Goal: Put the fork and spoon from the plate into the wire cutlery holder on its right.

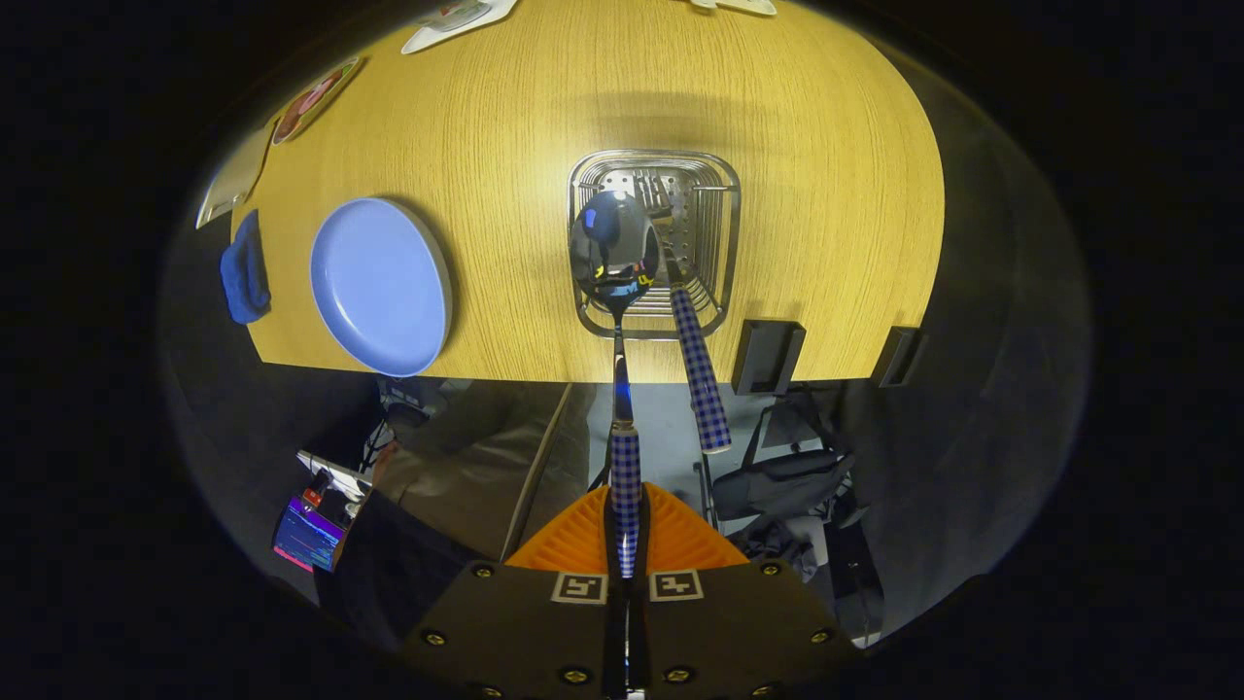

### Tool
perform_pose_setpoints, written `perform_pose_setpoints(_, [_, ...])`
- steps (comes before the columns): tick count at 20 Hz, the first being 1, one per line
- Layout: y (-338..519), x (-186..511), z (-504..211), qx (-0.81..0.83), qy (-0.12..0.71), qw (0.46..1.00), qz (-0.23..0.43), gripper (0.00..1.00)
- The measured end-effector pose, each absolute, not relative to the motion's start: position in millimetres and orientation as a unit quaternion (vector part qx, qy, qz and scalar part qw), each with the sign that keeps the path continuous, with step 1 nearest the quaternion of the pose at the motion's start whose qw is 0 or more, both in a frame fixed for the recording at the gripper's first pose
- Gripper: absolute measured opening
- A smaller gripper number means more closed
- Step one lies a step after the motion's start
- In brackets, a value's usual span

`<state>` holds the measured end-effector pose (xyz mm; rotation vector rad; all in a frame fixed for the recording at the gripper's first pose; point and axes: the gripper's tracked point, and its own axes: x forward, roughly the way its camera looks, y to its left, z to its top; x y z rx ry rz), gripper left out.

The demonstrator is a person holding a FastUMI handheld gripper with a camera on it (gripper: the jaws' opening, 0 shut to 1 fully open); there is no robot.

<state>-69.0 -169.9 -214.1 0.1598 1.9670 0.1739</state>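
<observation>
Table: a wooden tabletop [544, 107] with pale grain, seen from above; its near edge runs beyond the fingers.
Plate: a round blue plate [381, 287] lies flat on the table near that edge, well apart from the holder and to its left; nothing lies on it.
Cutlery holder: the wire cutlery holder [653, 243] stands on the table straight ahead of the fingers, its open top facing the camera.
Fork: the fork [698, 365] stands in the holder (tines down inside, checked handle leaning out over the near rim).
Spoon: the spoon [622, 389] points bowl-first at the holder's opening, its bowl over the left half, beside the fork.
Gripper: the gripper [627, 544] has its fingers closed tight on the spoon's checked handle, one on each side.
Cloth: a blue cloth [244, 272] lies at the table's edge, just left of the plate.
</observation>
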Motion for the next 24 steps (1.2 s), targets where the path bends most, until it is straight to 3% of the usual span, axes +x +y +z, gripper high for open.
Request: perform_pose_setpoints(24, [-181, -25, -246, -0.042, 0.891, 0.445, 0.079, 0.01])
